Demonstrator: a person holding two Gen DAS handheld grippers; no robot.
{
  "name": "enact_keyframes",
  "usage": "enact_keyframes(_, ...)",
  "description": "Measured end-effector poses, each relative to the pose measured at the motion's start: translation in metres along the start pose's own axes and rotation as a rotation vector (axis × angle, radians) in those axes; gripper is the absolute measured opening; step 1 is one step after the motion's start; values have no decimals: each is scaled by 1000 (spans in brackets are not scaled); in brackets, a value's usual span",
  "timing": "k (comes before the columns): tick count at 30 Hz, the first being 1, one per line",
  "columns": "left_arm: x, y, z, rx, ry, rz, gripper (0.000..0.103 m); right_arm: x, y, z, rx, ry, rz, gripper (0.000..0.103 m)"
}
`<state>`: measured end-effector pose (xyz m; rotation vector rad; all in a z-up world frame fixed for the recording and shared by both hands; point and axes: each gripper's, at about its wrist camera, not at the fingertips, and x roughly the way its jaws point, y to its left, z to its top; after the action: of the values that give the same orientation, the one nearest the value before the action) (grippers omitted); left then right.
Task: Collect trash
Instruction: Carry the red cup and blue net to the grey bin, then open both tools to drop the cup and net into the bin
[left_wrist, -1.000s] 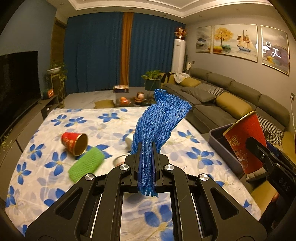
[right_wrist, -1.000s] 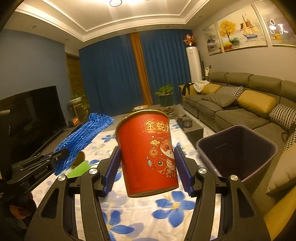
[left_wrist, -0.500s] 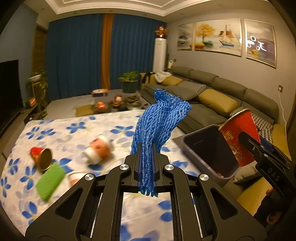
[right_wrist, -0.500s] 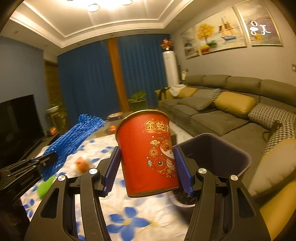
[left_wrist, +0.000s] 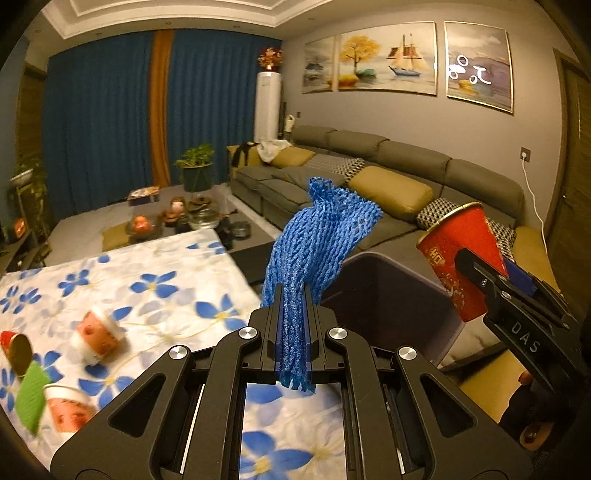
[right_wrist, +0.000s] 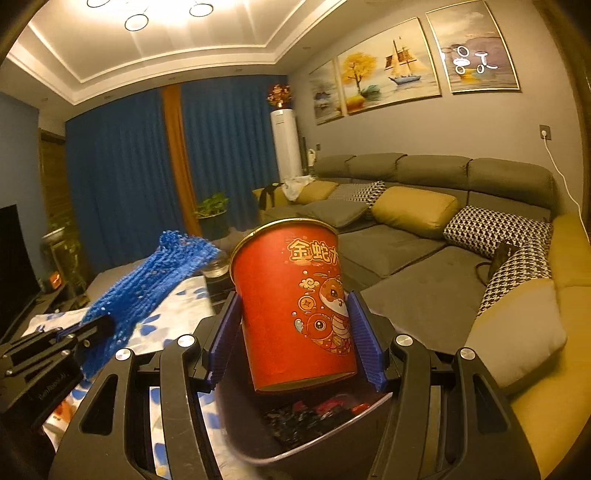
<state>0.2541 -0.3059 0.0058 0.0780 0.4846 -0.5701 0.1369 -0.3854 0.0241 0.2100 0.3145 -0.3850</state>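
left gripper clamped on the blue foam net; net pinched flat between the jaws, a frayed end hanging below them, the rest standing up and flaring above. right gripper clamped on the red paper cup, blue pads against both sides, cup upright, slightly tilted, gold rim up.

directly below the cup: dark bin, with dark scraps and a few red bits inside. in the left view the same bin sits just past the table's right edge, behind the net, the cup held above its far right side.

table with the blue-flower cloth to the left. on it: an orange-and-white cup on its side, a second one at the lower left, a green foam net touching it, a red cup at the frame edge, blurred.

beyond: grey sofa with yellow and checked cushions, low coffee table, blue curtains.
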Motion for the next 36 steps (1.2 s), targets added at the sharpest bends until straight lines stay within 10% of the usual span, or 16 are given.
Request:
enact_keyframes(29,66,-20,-4,-10,50,-92,8,35,-24,1,32,-12,-12,60)
enact_keyframes(31,68,-21,-4,-5,52,-106,9,37,-25,2,30,-21,-13,73)
enact_keyframes(33,72,-21,-6,7,54,-133,12,35,-29,2,41,-38,-18,78)
enact_keyframes(36,75,-16,-10,9,62,-105,46,30,-33,4,46,-47,-37,79)
